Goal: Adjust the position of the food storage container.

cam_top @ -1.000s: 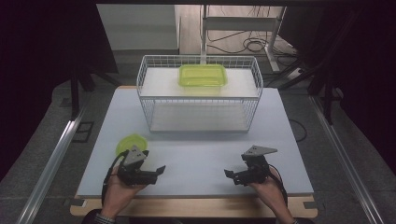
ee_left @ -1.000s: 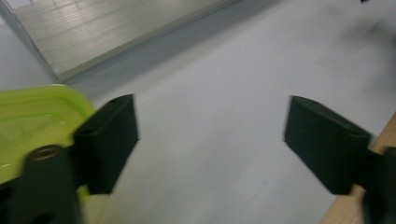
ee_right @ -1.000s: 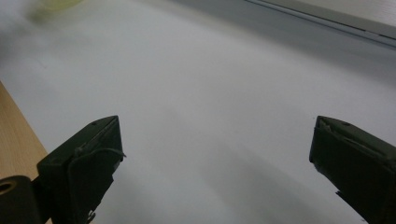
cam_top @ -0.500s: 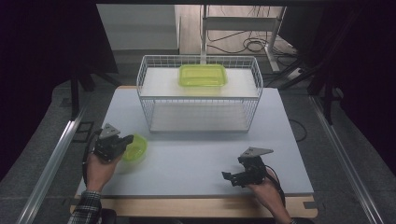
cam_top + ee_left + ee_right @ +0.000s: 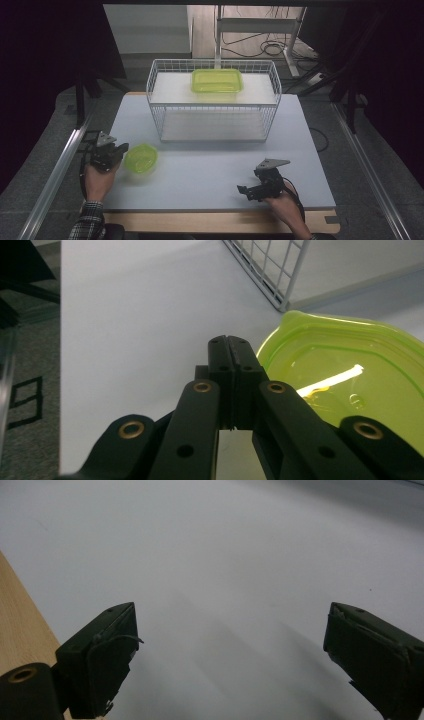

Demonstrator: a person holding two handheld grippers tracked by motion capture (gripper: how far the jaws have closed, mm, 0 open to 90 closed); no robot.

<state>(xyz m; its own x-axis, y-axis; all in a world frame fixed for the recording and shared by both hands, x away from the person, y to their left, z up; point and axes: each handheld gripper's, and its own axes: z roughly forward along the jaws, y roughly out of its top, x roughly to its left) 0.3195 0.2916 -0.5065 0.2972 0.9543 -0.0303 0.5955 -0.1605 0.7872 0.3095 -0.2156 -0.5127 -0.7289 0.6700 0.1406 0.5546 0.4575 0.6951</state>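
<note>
Near the counter's [image 5: 210,175] left edge sits the green lid [image 5: 141,158], thin, light, slick plastic by the look of it, best pinched at its raised rim. The left gripper [image 5: 231,347] is clenched on nothing, just beside that rim. By the front edge, the right gripper [image 5: 230,655] gapes wide, empty.

Bowl [image 5: 141,158] front-left of basket [image 5: 214,102]; container [image 5: 217,80] atop.
</note>
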